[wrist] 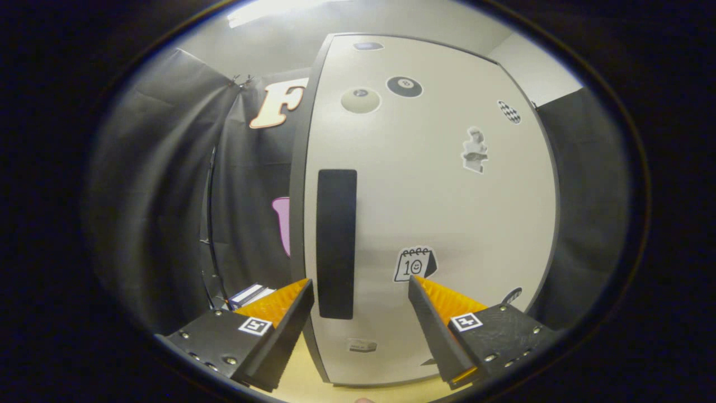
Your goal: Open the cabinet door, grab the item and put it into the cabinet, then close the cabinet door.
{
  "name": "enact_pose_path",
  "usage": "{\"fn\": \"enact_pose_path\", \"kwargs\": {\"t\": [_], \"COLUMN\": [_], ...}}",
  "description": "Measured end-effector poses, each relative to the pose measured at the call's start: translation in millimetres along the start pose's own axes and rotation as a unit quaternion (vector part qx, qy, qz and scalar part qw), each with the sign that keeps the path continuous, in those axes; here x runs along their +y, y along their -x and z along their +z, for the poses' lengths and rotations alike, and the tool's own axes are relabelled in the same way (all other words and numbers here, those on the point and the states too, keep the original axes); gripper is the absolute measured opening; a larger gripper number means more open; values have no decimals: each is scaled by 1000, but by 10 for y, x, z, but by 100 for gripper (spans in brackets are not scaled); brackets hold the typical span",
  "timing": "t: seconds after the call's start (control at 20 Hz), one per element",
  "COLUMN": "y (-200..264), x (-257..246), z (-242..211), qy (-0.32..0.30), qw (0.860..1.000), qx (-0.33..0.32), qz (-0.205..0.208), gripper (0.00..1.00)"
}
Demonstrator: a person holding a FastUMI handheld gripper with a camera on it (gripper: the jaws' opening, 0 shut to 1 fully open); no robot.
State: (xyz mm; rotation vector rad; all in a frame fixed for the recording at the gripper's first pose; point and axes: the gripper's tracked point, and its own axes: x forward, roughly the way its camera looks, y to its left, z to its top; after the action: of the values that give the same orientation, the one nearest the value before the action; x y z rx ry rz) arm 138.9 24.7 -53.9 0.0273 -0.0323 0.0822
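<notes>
The gripper (358, 285) stands wide open, holding nothing; its two fingers (279, 305) straddle the lower end of the one dark handle (336, 244) without touching it. Just ahead is a single cabinet door (447, 201), pale and shut, its handle running upright along the left edge. Seven stickers dot the door, among them a calendar sticker (414, 263) between the fingertips and a bust sticker (475, 149) higher up. Left of the cabinet, near its foot, sits a small box (251, 294) against the cloth wall (168, 184).
</notes>
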Motion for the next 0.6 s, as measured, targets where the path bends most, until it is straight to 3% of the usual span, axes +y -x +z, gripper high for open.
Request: {"fn": "enact_pose_path", "kwargs": {"t": [0.6], "y": [1634], "x": [-498], "z": [318], "qy": [10], "qw": [999], "qx": [5], "qz": [-43], "gripper": [100]}}
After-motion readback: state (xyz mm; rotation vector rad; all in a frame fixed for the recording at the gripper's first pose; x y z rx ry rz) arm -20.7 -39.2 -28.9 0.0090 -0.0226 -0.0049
